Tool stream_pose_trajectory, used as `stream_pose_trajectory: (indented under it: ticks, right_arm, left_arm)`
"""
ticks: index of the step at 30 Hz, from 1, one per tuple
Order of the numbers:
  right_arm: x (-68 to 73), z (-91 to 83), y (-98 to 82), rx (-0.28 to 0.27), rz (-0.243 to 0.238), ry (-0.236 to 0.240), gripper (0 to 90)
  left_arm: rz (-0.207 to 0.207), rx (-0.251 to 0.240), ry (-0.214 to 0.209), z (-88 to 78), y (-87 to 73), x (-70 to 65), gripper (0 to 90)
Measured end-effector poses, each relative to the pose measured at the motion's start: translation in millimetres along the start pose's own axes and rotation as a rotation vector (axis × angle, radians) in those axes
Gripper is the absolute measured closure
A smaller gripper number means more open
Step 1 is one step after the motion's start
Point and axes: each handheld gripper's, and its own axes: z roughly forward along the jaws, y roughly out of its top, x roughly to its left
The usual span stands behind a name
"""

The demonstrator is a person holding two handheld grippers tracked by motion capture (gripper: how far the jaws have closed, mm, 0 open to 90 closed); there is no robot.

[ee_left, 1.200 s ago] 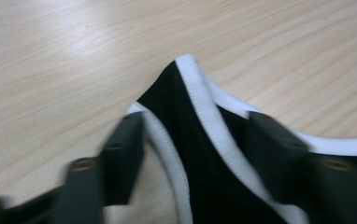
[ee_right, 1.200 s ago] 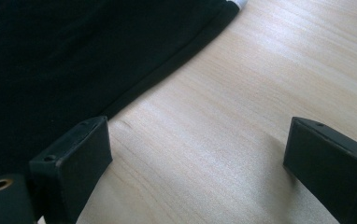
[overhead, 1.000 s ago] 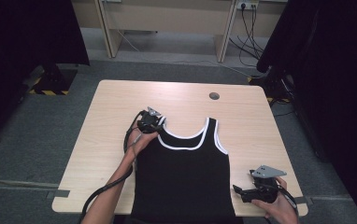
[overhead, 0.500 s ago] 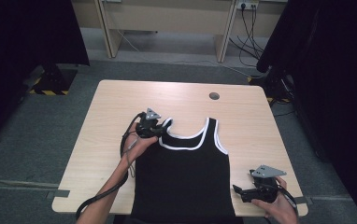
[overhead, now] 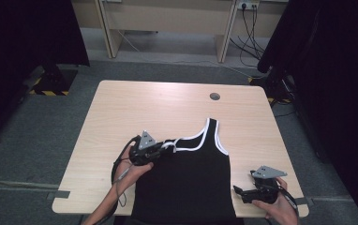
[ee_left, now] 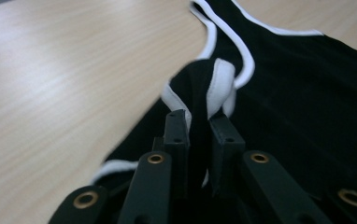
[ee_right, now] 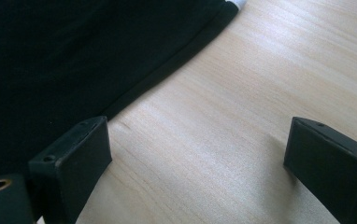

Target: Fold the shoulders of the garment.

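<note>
Wooden table (overhead: 121, 117) | left gripper (ee_left: 200, 126) clamps tank top (overhead: 191, 183) strap, likely for folding | right gripper (ee_right: 195, 149) jaws apart, idle beside hem.

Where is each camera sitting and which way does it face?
High view: above the table, looking forward and down at the light wooden table and black white-trimmed tank top; forearms, both grippers.
Left gripper view: on the left gripper, shut on the top's strap.
Right gripper view: on the open right gripper, above bare wood.
All share the top.

Left gripper (overhead: 160, 151) dragged strap (ee_left: 214, 88) back – tank top (overhead: 191, 183) folding.
</note>
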Motion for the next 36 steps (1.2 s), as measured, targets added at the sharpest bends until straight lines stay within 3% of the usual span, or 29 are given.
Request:
stream_pose_trajectory:
  ticks: [2, 4, 6, 7, 9, 14, 18, 19, 20, 21, 24, 30, 36]
  right_arm:
    - [0.0, 0.0, 0.0, 0.000, 0.000, 0.000, 7.7]
    - [0.1, 0.1, 0.0, -0.001, 0.001, -0.001, 7.7]
    - [0.1, 0.1, 0.0, -0.001, 0.001, -0.002, 7.7]
    - [0.2, 0.1, 0.0, 0.000, 0.002, -0.002, 7.7]
    - [0.2, 0.1, 0.1, 0.000, 0.002, -0.002, 7.6]
    - [0.2, 0.1, 0.1, -0.001, 0.000, -0.003, 7.7]
    - [0.7, -0.1, 0.0, 0.001, 0.003, -0.002, 7.7]
    - [0.6, -0.2, 0.0, 0.002, 0.002, -0.002, 7.7]
    - [0.6, -0.2, 0.0, 0.002, 0.002, -0.002, 7.7]
    - [0.6, -0.2, 0.0, 0.001, 0.002, -0.002, 7.7]
    - [0.6, -0.2, 0.0, 0.001, 0.002, -0.002, 7.7]
    - [0.7, -0.2, -0.1, 0.002, 0.002, -0.002, 7.7]
    - [0.8, -0.2, -0.1, 0.001, 0.003, -0.002, 7.7]
  left_arm:
    - [-0.006, 0.017, -0.027, -2.8, -5.3, -4.0, 71.3]
    - [-0.018, 0.024, -0.035, -5.2, -7.9, -6.4, 54.5]
    - [-0.027, 0.021, -0.039, -7.8, -7.5, -7.9, 50.0]
    - [-0.029, 0.013, -0.034, -9.4, -6.2, -8.6, 40.9]
    - [-0.029, 0.004, -0.042, -11.0, -3.3, -11.9, 38.6]
    - [0.014, 0.022, -0.063, -2.0, -0.4, -25.0, 36.2]
    - [0.049, 0.047, -0.070, 8.9, -6.5, -29.0, 48.7]
    - [0.059, 0.054, -0.069, 10.9, -8.5, -29.2, 63.6]
    - [0.069, 0.053, -0.059, 12.6, -10.6, -29.5, 63.6]
    - [0.076, 0.051, -0.052, 13.4, -12.1, -29.6, 78.1]
    - [0.066, 0.008, -0.064, 7.4, -12.0, -29.4, 83.2]
    - [0.069, -0.056, -0.089, -27.5, -7.8, -33.7, 83.7]
    - [0.045, 0.007, -0.102, -32.1, -39.0, -35.8, 82.5]
